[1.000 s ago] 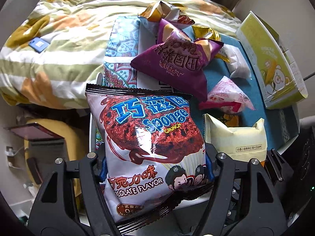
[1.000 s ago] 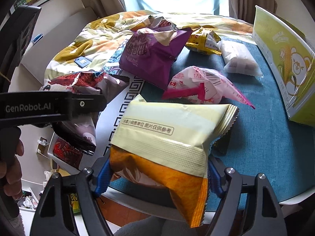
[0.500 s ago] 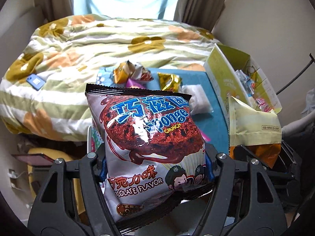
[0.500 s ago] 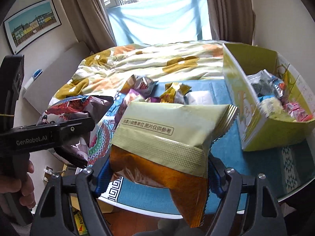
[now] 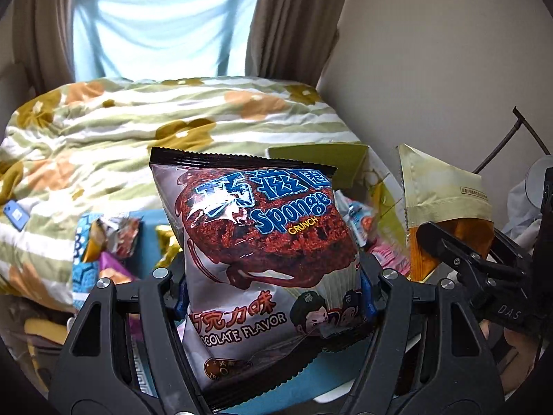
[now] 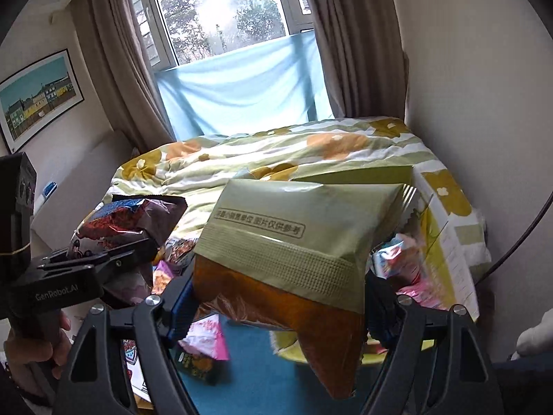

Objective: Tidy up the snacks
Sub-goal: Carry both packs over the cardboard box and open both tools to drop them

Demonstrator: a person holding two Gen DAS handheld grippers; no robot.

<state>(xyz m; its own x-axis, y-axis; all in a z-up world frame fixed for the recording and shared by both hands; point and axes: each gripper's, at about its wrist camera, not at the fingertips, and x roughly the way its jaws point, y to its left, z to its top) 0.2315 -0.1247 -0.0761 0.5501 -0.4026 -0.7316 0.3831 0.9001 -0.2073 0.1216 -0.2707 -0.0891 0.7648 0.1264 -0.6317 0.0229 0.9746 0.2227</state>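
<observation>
Left wrist: left claw [image 5: 273, 297] clamped on chocolate bag [image 5: 262, 242] | right claw [image 6: 276, 311] clamped on yellow bag [image 6: 293, 252]

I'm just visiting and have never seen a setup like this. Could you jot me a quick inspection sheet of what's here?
Surface: table with teal cloth, partly hidden by the bags.
Job's things: chocolate sponge snack bag; pale green and orange snack bag; yellow-green box with packets inside.
Clutter: loose snack packets on the table.
Grippers: left hand-held gripper clamps the chocolate bag; right hand-held gripper clamps the green and orange bag.
Cables: thin dark cable by the wall.
Surroundings: bed with floral quilt, curtained window, framed picture.
</observation>
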